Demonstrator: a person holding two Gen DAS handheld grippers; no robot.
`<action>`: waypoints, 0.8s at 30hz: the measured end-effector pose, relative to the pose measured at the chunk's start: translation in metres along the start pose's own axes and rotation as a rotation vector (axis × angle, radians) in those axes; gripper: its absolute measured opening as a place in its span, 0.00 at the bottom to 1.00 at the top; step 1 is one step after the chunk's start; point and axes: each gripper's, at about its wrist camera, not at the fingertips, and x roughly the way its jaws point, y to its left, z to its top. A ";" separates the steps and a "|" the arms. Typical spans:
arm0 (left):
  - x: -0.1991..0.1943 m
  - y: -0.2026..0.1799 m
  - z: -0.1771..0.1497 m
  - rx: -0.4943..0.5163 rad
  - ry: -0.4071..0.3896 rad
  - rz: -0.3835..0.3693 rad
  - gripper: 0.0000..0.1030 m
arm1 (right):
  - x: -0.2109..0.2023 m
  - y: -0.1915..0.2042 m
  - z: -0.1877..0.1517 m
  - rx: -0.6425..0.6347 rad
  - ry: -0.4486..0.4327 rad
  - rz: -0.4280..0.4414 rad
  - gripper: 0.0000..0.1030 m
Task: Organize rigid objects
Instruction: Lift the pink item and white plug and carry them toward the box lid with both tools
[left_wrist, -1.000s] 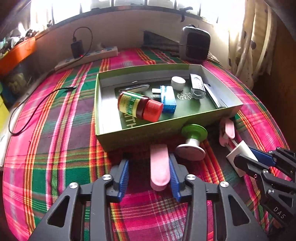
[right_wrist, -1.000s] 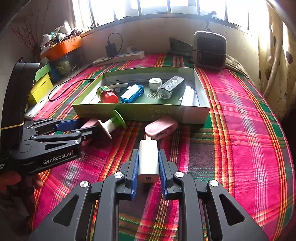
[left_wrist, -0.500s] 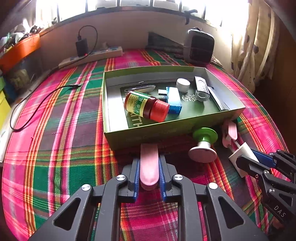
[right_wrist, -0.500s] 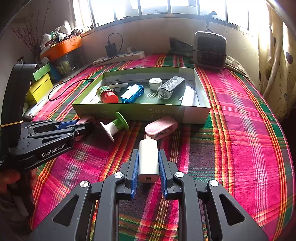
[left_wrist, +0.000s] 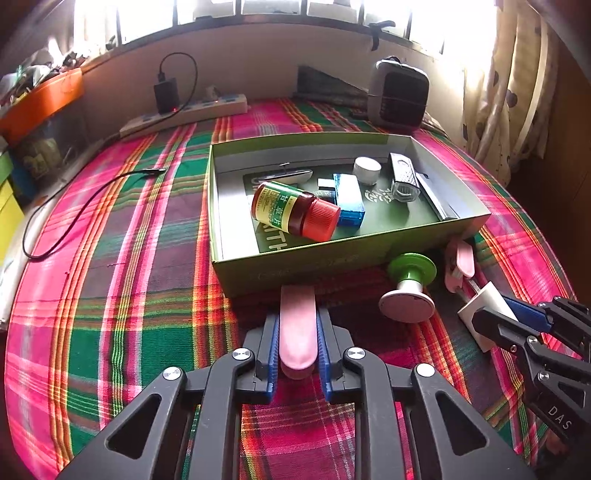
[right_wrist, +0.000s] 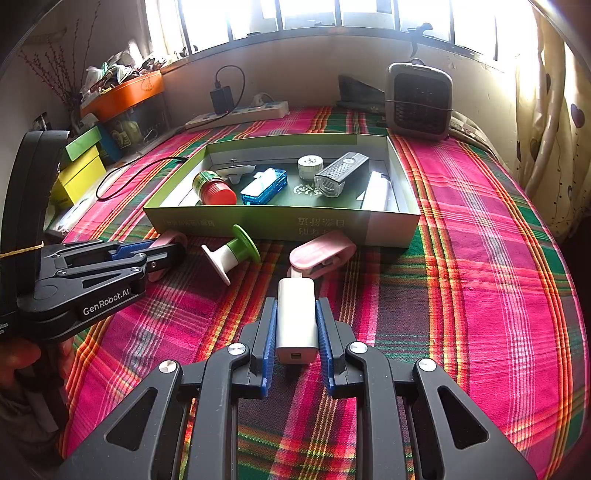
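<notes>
Pink clip (left_wrist: 297, 328) and white charger (right_wrist: 296, 320) both clamped, green box (left_wrist: 369, 254) waiting

Left gripper (left_wrist: 297, 345) had its pads pinched on the clip's long sides, just in front of the box's near wall on the plaid bedspread (left_wrist: 129, 277). Right gripper (right_wrist: 295, 332) squeezed the charger by its flat sides, near the box's front edge. Both looked light, stiff, smooth plastic, so probably a bit slippery; mid-body side grips seemed sensible.

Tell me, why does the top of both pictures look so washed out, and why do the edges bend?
Left wrist view: the windows blow out to white and the curtain glares. Right wrist view: the same backlight, with the box sharp. Both views: fisheye lenses curve the plaid cloth and darken the corners.
</notes>
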 end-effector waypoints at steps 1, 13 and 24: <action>-0.001 0.000 0.000 -0.002 -0.001 0.000 0.17 | 0.000 0.000 0.000 0.000 0.000 0.000 0.21; -0.012 -0.001 -0.001 0.000 -0.024 -0.020 0.17 | -0.003 0.001 0.001 -0.005 -0.007 0.001 0.21; -0.028 -0.005 -0.003 0.009 -0.047 -0.040 0.17 | -0.011 0.005 0.003 -0.014 -0.031 0.016 0.21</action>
